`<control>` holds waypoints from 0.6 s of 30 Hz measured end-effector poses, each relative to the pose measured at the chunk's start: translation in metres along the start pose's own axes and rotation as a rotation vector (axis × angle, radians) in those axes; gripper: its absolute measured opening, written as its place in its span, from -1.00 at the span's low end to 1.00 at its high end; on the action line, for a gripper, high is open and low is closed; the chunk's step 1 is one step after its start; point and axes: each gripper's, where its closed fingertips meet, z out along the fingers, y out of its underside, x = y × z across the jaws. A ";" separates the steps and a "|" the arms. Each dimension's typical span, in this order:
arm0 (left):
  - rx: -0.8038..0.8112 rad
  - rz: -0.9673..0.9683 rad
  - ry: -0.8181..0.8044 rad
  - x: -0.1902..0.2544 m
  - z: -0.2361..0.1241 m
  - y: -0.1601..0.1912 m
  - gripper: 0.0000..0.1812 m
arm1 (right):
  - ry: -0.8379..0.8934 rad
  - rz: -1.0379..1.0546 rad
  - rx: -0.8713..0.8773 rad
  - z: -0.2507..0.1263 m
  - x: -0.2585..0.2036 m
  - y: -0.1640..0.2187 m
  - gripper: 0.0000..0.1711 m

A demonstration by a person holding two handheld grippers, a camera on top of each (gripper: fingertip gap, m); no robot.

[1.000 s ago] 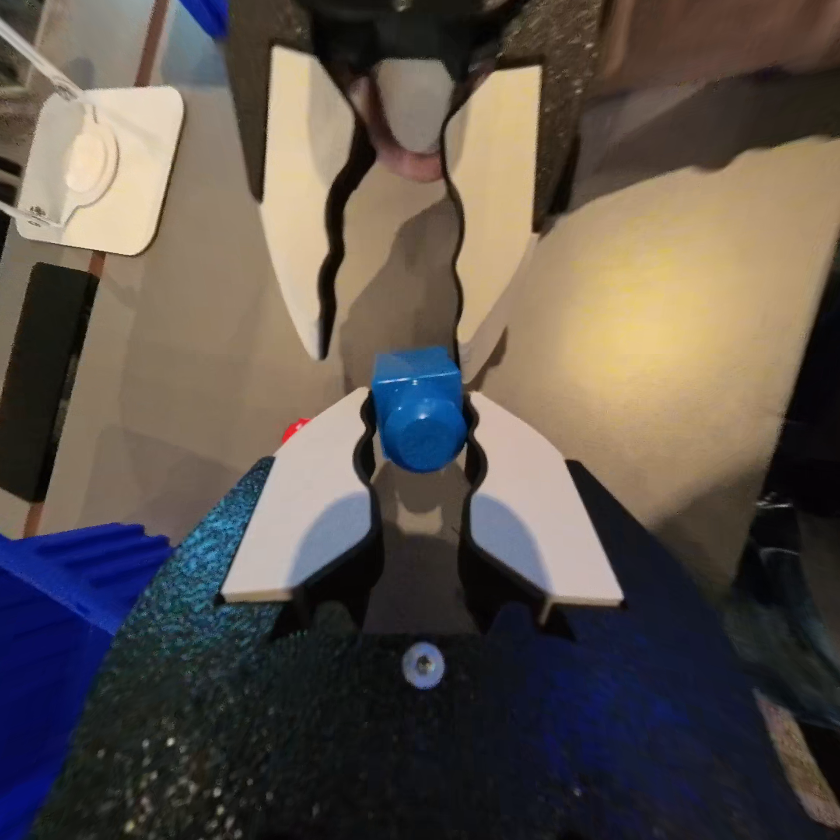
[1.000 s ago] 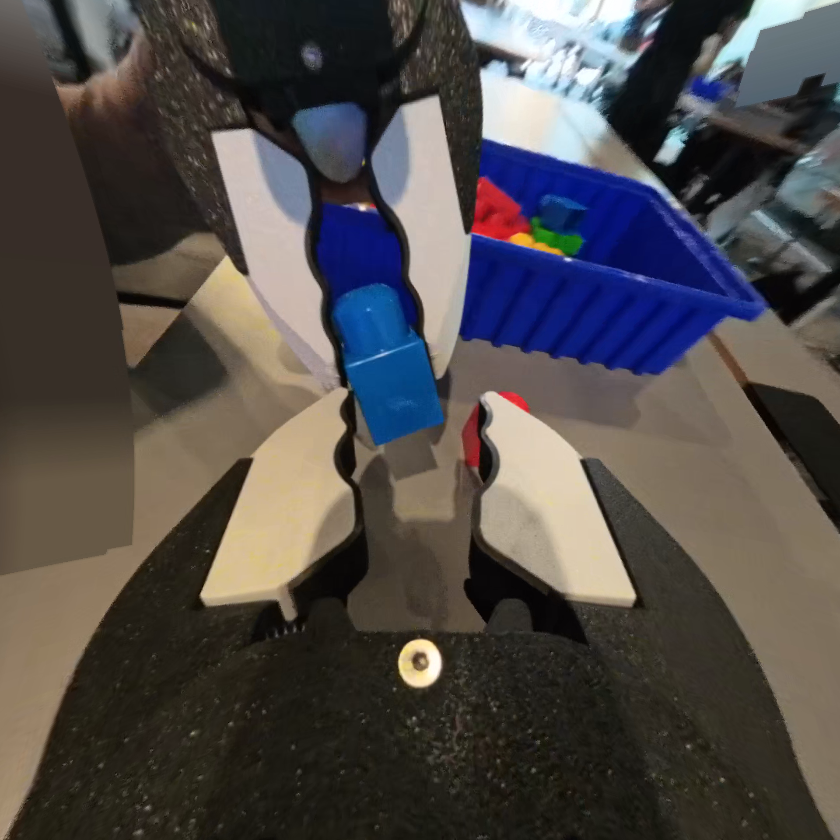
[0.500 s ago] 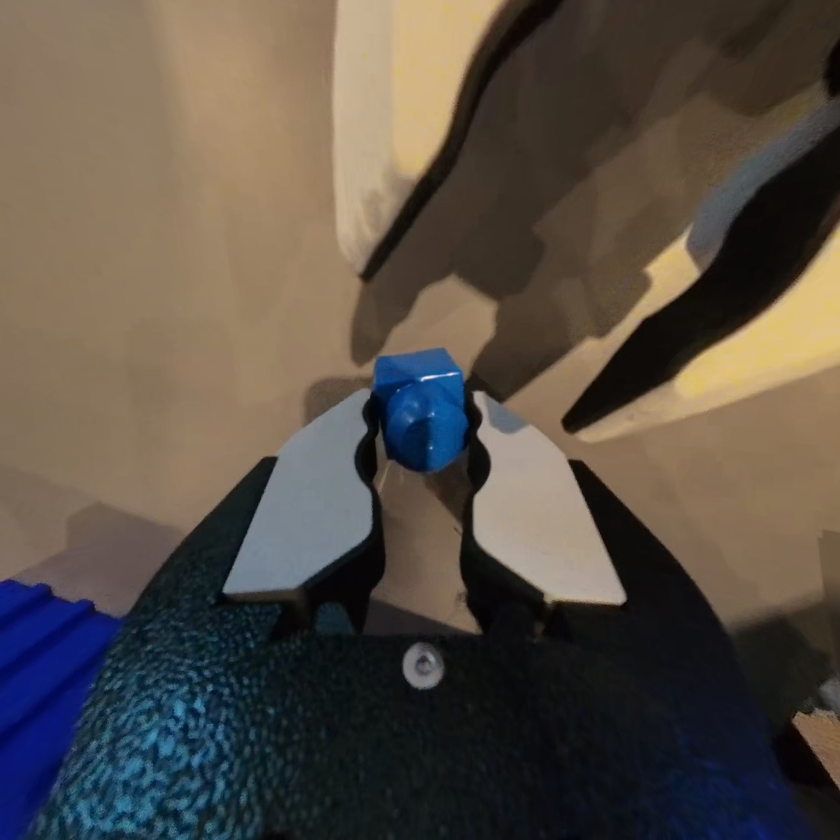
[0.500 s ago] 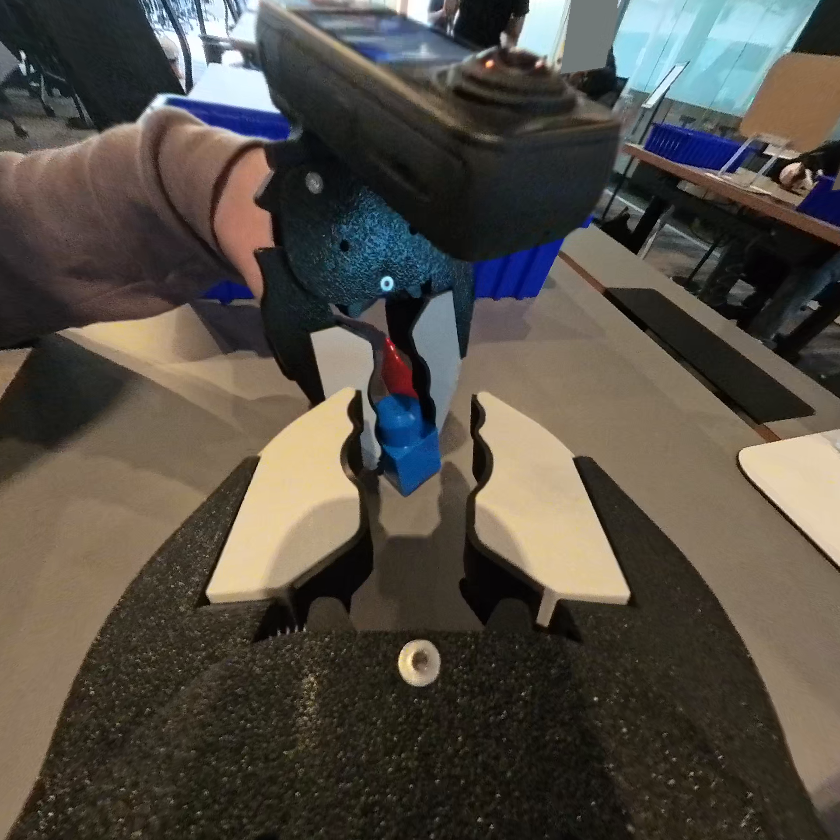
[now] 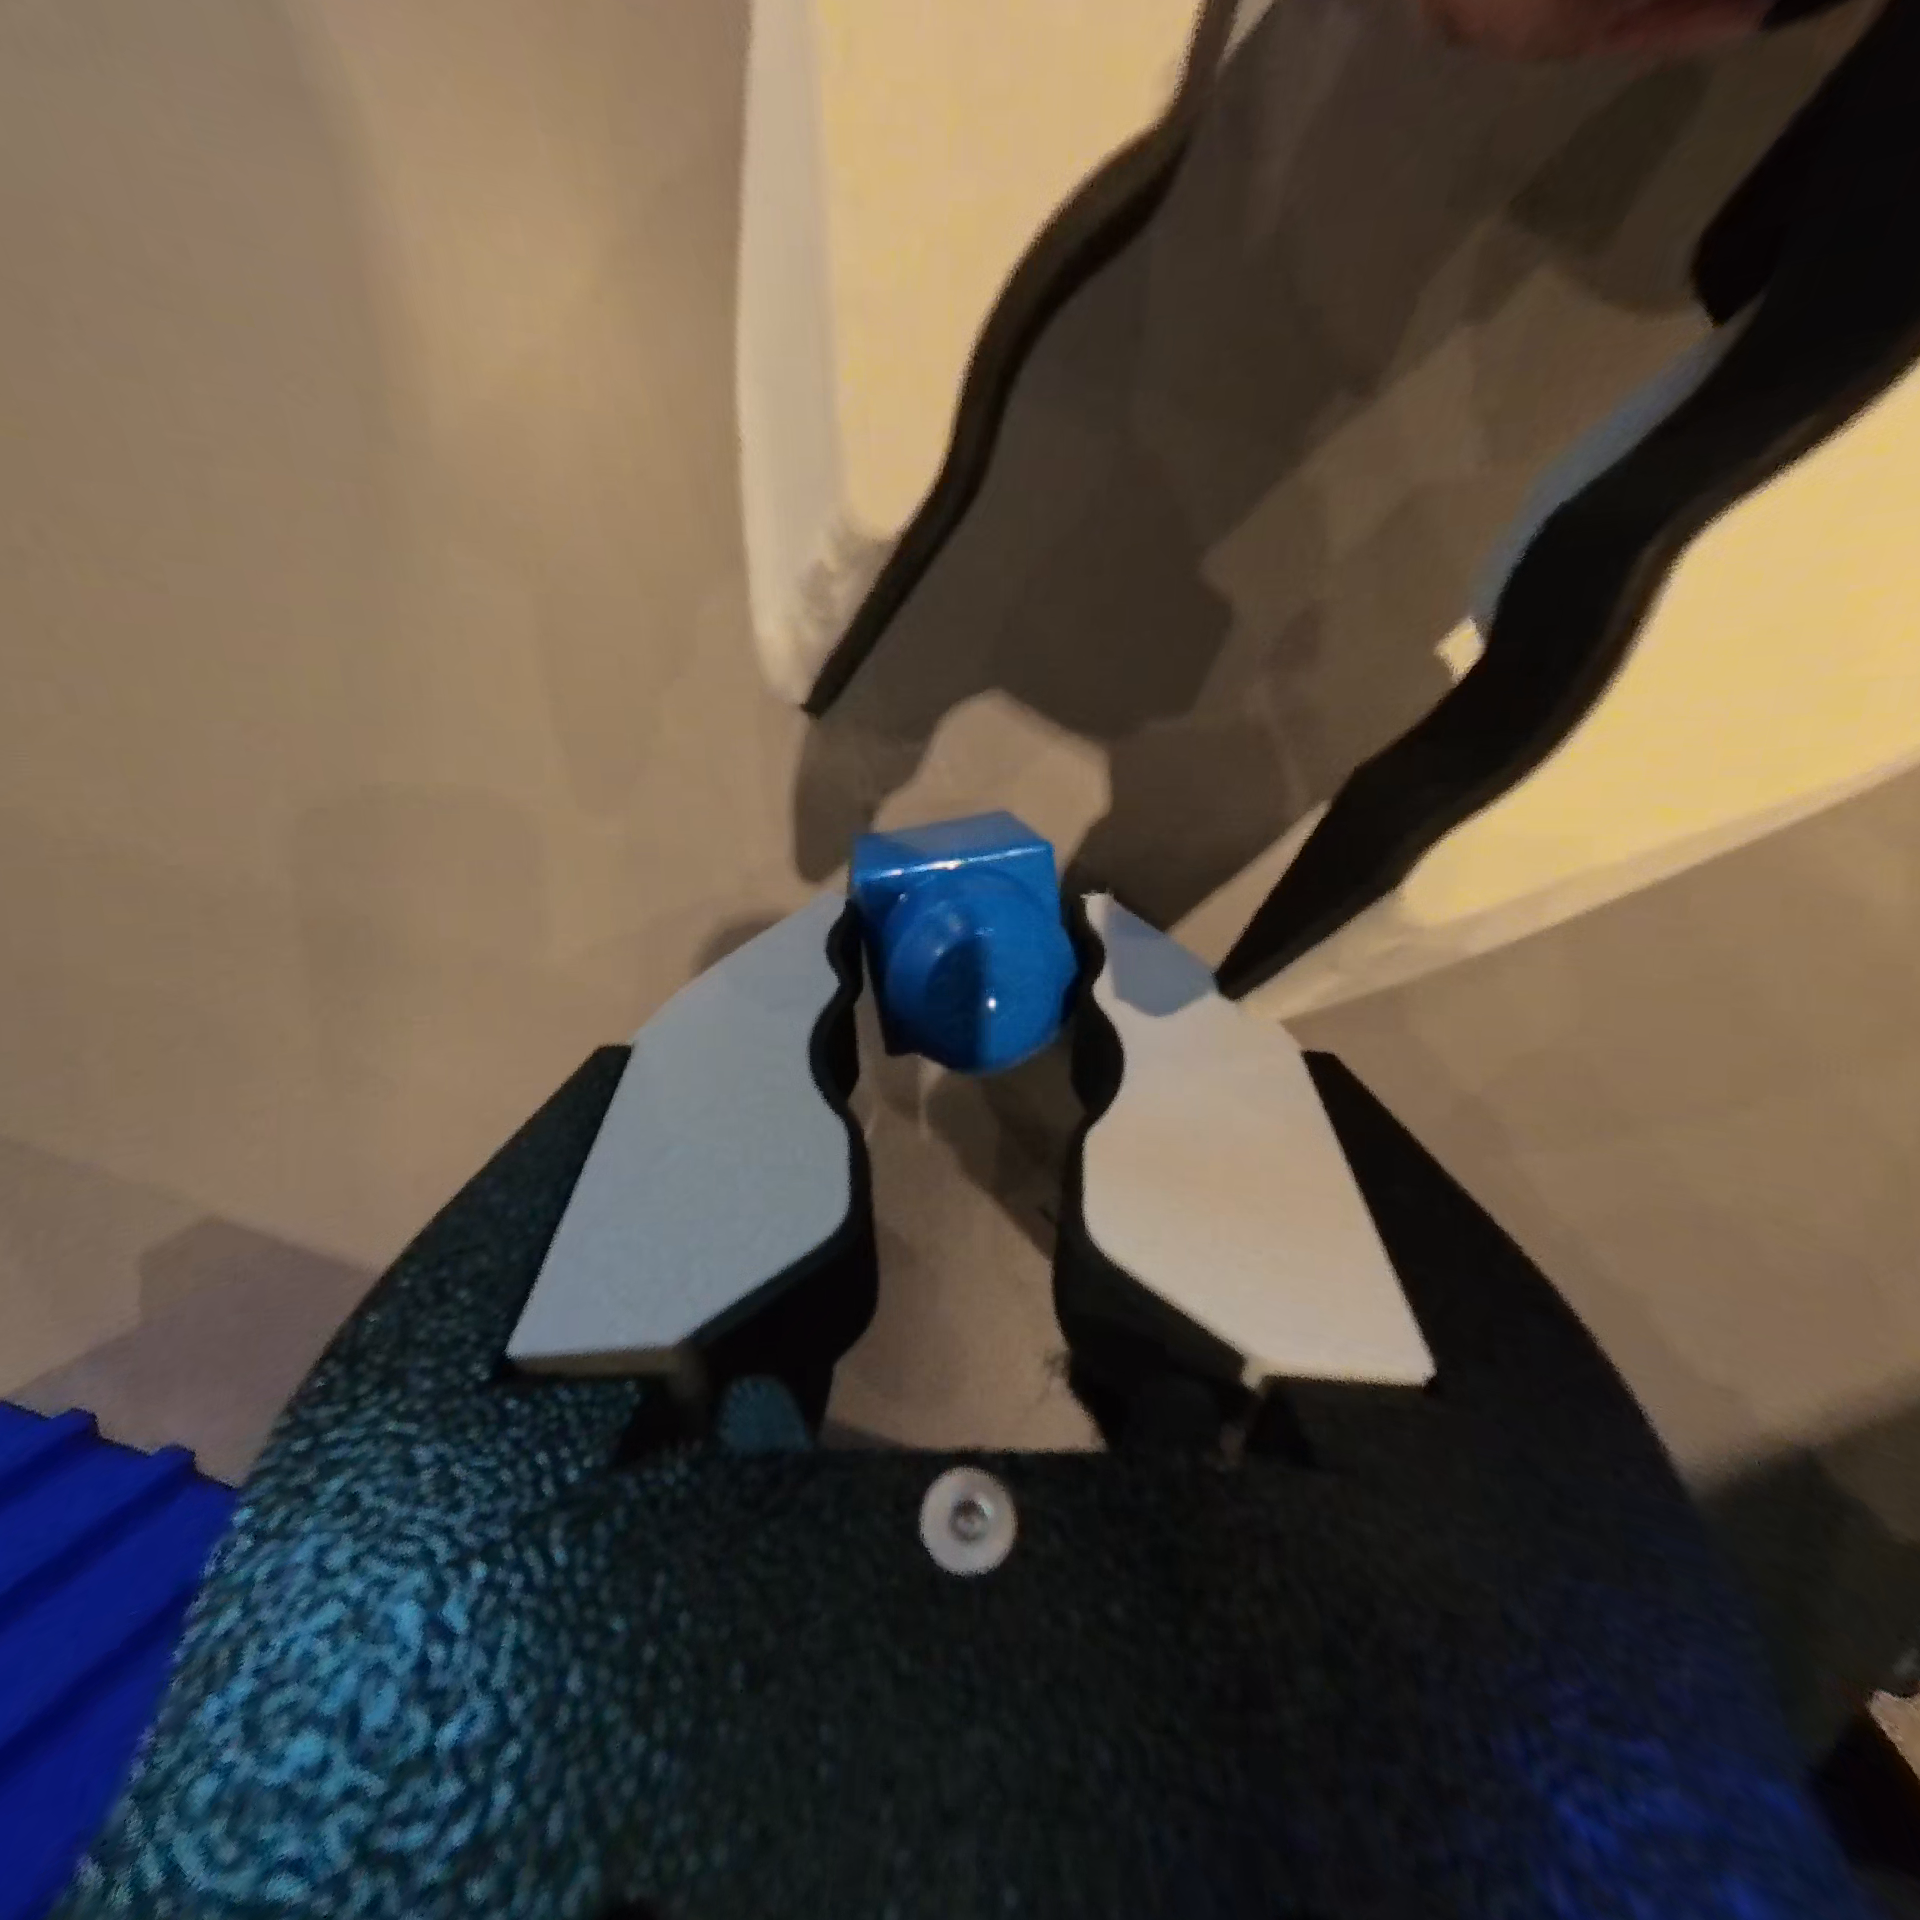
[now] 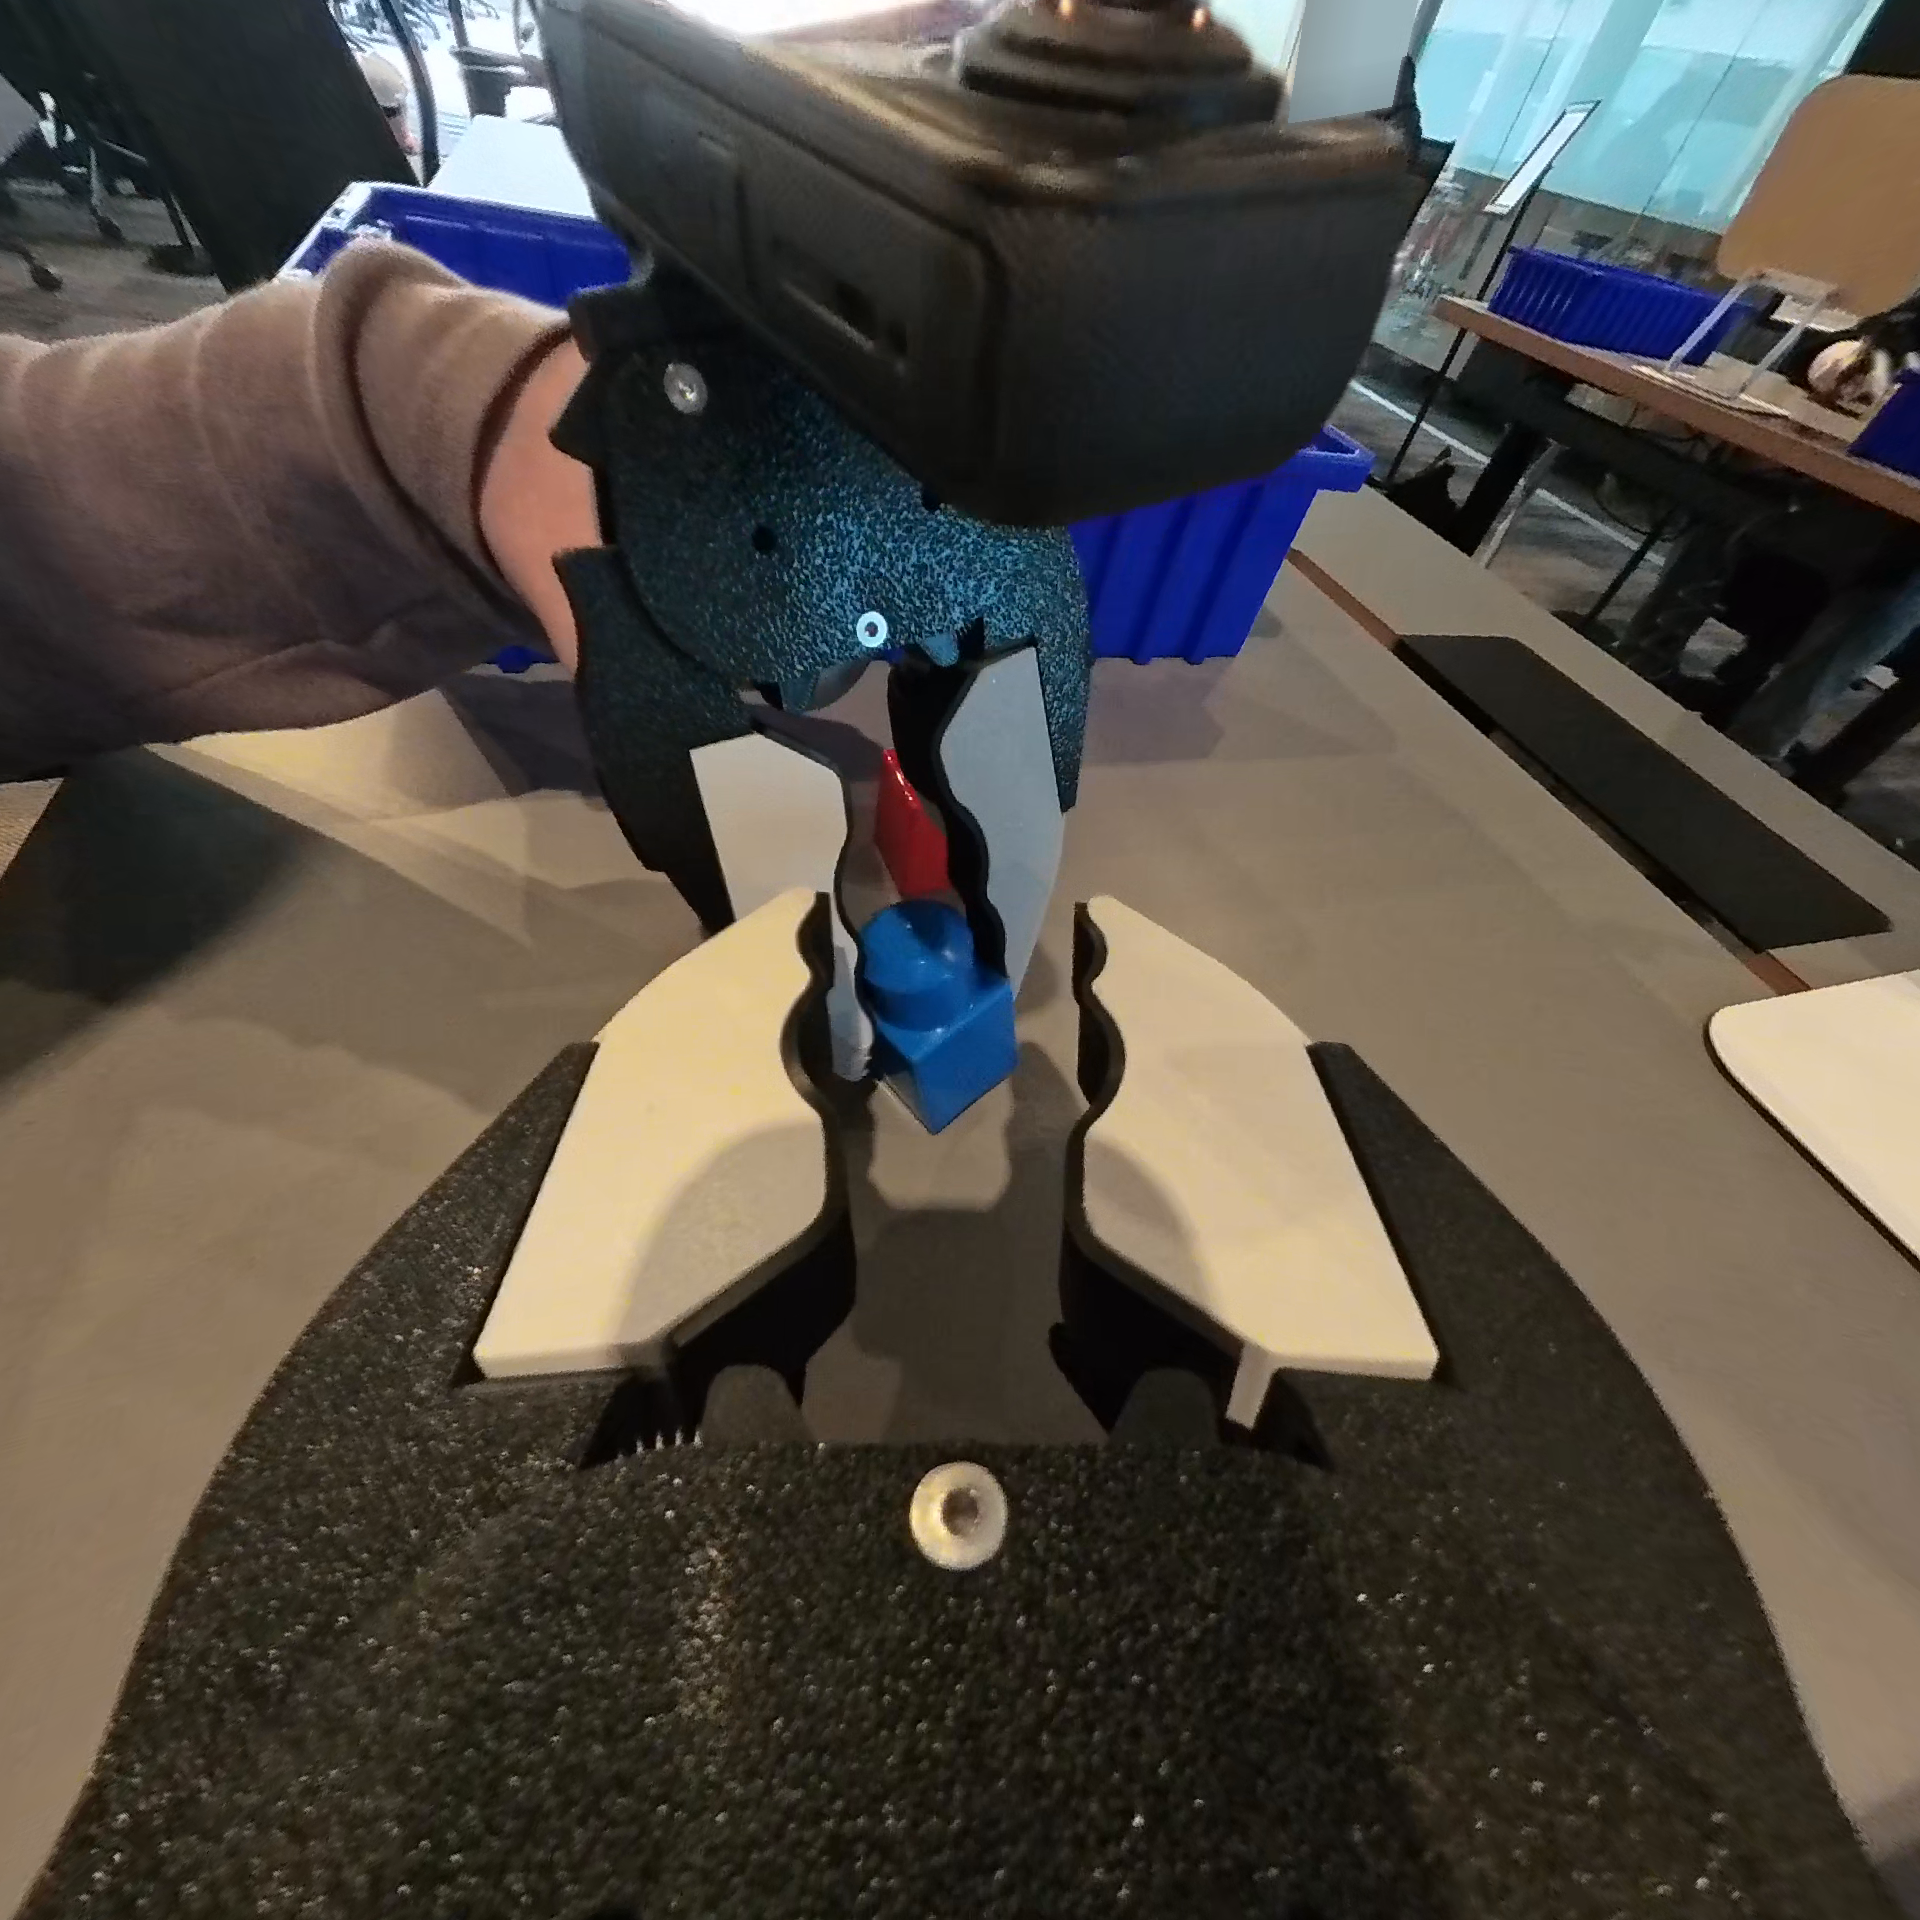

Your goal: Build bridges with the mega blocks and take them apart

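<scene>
So the blue block (image 5: 961, 951) is pinched at the left gripper (image 5: 964, 971) tips, above the table (image 6: 312, 1039). The right gripper (image 6: 940, 997) is spread, nothing held. The blue bin (image 6: 1174, 582) contents can't be made out.

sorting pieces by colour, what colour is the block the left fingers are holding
Blue. The block is clamped in the left gripper; the left wrist view shows it best.

blue block (image 6: 940, 1023): 1 | red block (image 6: 907, 840): 1, partly hidden | grippers: 2
</scene>
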 end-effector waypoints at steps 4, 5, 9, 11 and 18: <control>0.002 -0.002 -0.004 0.000 0.001 0.000 -0.50 | -0.006 0.003 0.004 0.000 -0.001 -0.001 -0.49; 0.005 -0.004 -0.004 0.000 0.002 0.000 -0.48 | -0.006 0.002 0.006 0.000 -0.001 -0.001 -0.49; 0.017 -0.010 0.002 0.001 0.000 -0.001 -0.47 | -0.012 0.001 0.007 0.000 -0.002 -0.002 -0.49; 0.021 -0.009 0.003 0.001 -0.001 -0.002 -0.47 | -0.014 0.001 0.006 0.000 -0.003 -0.002 -0.49; 0.064 -0.022 -0.003 0.004 -0.011 -0.005 -0.48 | -0.011 -0.002 0.012 -0.001 -0.002 -0.002 -0.48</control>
